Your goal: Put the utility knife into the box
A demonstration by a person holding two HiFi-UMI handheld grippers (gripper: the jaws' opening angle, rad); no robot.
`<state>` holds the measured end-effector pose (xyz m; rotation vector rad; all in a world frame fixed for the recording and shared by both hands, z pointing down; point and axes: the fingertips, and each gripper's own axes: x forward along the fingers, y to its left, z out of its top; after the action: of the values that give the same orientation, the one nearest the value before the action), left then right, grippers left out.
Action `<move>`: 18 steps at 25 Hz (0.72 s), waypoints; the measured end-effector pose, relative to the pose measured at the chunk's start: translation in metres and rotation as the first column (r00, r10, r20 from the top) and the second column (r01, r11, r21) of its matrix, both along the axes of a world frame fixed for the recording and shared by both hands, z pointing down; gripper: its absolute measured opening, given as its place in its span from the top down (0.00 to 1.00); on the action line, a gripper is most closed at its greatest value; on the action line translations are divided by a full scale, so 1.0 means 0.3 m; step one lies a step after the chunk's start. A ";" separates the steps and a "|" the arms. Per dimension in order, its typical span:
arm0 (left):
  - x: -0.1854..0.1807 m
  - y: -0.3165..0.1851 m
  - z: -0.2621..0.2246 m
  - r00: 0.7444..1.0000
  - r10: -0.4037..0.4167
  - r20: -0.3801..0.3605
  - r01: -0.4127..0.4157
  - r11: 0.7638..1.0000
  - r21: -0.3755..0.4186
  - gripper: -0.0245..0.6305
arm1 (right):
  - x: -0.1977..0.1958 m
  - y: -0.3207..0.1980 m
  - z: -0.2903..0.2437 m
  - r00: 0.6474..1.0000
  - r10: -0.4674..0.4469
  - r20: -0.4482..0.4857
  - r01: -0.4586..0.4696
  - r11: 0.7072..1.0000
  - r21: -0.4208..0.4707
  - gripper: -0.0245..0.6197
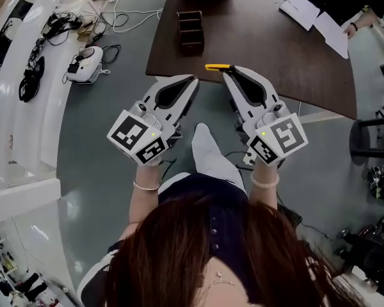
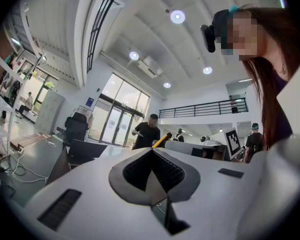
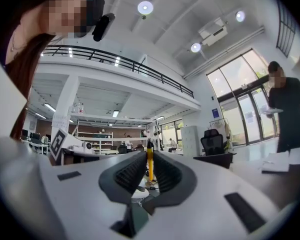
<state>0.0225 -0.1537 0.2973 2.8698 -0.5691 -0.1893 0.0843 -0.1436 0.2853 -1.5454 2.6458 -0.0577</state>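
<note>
While the dark table (image 1: 275, 43) fills the front with the box (image 1: 191, 31) standing on it, the left gripper (image 1: 194, 79) is pressed together and empty. The right gripper (image 1: 225, 71) pinches the yellow utility knife (image 1: 216, 67) at its tips, apart from the box.

No words, brands or numbers can be read. The black-and-white square markers (image 1: 136, 136) bear patterns only; the white paper sheets (image 1: 301, 10) at one o'clock on the dark brown table (image 1: 256, 37) are too small to read.
</note>
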 end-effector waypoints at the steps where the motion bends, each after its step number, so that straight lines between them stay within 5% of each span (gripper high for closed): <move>1: 0.025 -0.050 0.002 1.000 -0.006 0.001 0.006 1.000 0.003 0.96 | 0.025 -0.051 0.004 1.000 -0.007 0.002 0.007 1.000 0.000 0.88; 8: 0.169 -0.406 -0.044 0.996 -0.090 -0.001 0.090 0.996 0.018 0.96 | 0.172 -0.406 -0.053 0.998 -0.063 0.001 0.063 0.998 -0.016 0.88; 18: 0.188 -0.680 -0.056 0.990 -0.144 -0.007 0.144 0.989 -0.015 0.96 | 0.181 -0.681 -0.061 0.993 -0.121 0.004 0.121 0.992 -0.033 0.88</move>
<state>0.0790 -0.3576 0.2806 2.8130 -0.7740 -0.2180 0.1386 -0.3480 0.2670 -1.3914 2.7481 -0.1114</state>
